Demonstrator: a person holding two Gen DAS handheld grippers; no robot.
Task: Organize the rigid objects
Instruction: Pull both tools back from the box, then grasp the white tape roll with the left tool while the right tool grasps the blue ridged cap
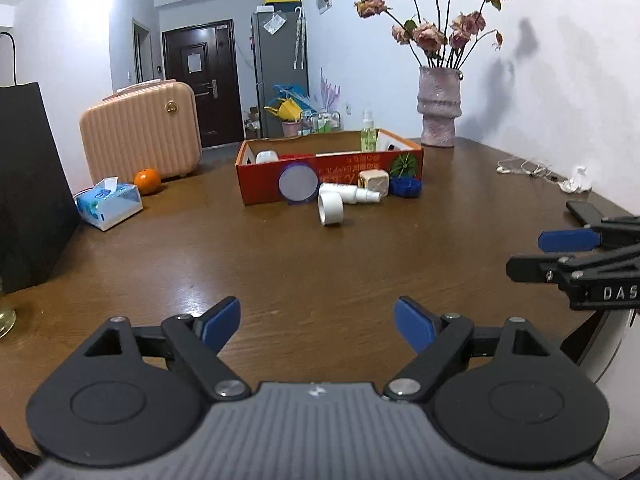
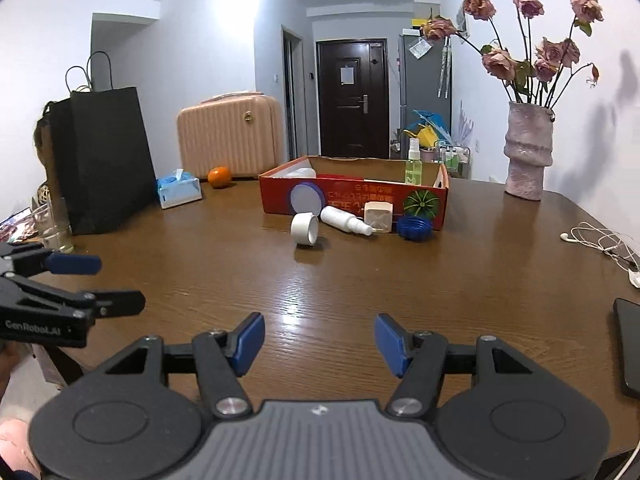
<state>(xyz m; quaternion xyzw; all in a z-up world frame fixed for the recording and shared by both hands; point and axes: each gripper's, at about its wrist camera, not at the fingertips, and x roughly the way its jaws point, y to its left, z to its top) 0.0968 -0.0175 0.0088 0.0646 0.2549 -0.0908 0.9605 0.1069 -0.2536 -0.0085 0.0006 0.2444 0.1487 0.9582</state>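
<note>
White ring on table, untouched | left tongs wide apart, empty | right tongs wide apart, empty

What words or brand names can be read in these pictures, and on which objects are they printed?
"GenRobot.AI": on the side of the left gripper, seen in the right wrist view.
"DAS", cut off at the frame edge: on the right gripper, seen in the left wrist view.
Print on the red cardboard box: appears upside down, too blurred to read.
</note>
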